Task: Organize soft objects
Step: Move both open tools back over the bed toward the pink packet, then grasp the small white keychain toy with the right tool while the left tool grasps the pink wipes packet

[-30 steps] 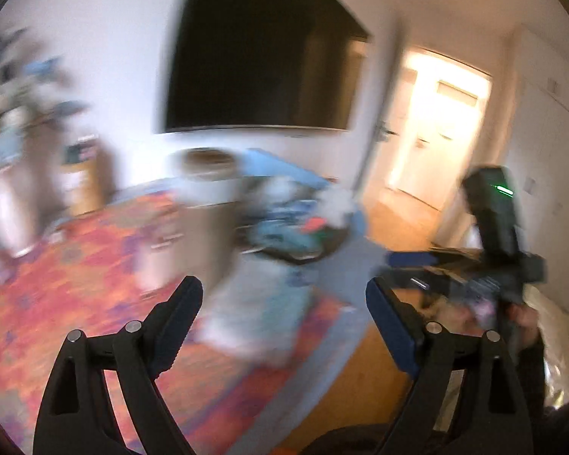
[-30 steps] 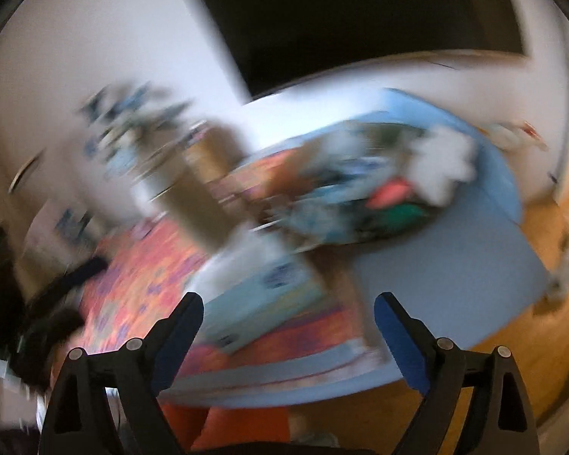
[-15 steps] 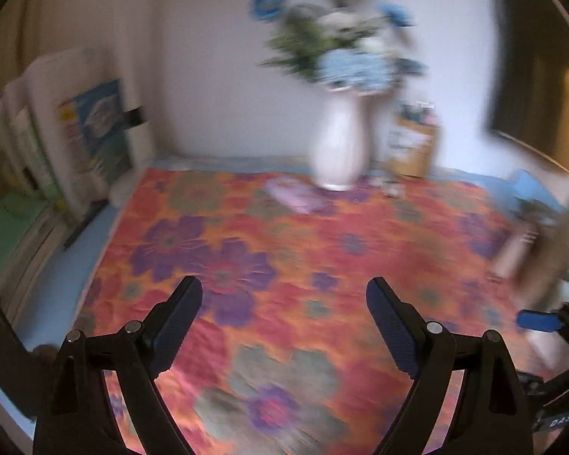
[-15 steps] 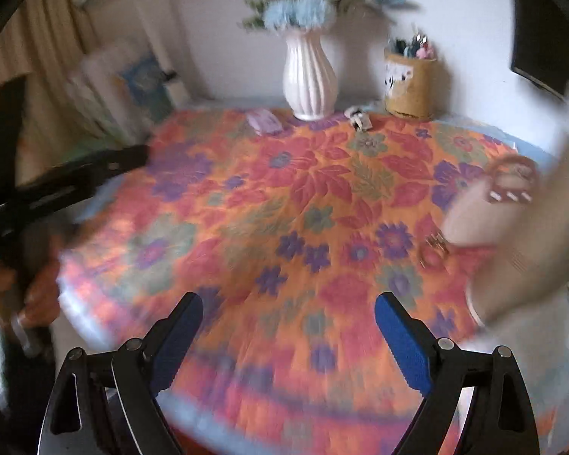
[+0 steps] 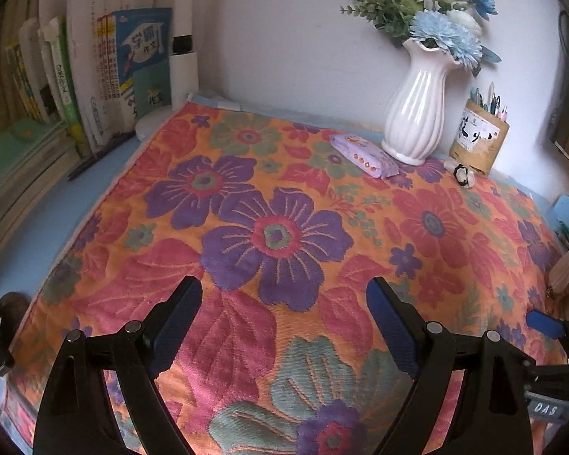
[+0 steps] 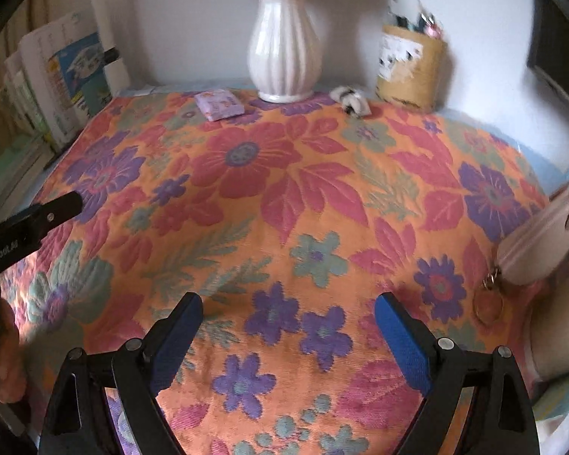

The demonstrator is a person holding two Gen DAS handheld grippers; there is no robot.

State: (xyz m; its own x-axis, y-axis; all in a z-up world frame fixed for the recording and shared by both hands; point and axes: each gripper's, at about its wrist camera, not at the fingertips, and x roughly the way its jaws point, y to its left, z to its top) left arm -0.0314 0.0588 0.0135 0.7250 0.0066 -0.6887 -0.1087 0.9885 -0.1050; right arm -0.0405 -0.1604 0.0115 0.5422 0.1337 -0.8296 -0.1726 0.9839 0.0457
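Your left gripper (image 5: 284,303) hangs over the near half of the floral cloth (image 5: 277,235), jaws spread wide with nothing between them. Its blue pads (image 5: 178,326) are clear of the fabric as far as the view shows. Your right gripper (image 6: 288,322) is in the same state: jaws wide apart, empty, angled down at the cloth.

The cloth is the soft thing in play. It lies spread flat across the blue tabletop (image 5: 57,223), orange ground with purple, red and green flowers, covering most of the surface. Its left edge leaves a bare strip of table beside the books (image 5: 106,72), which stand upright against the wall at the far left.

Along the back edge of the cloth stands a white ribbed vase (image 5: 417,113) with blue and white flowers (image 5: 444,30). A lilac tissue pack (image 5: 364,155) lies flat just left of the vase's foot, near it; whether they touch you cannot tell. To the right of the vase sits a tan pen holder (image 5: 480,140), with a small black-and-white object (image 5: 462,174) just in front of it.

At the right edge, a pale pouch (image 6: 538,242) with a keyring rests partly on the cloth.

In the right wrist view, the left gripper's black finger enters from the left, and your left hand (image 6: 7,356) shows at the lower left edge. In the left wrist view, the right gripper's blue tip shows at the lower right.
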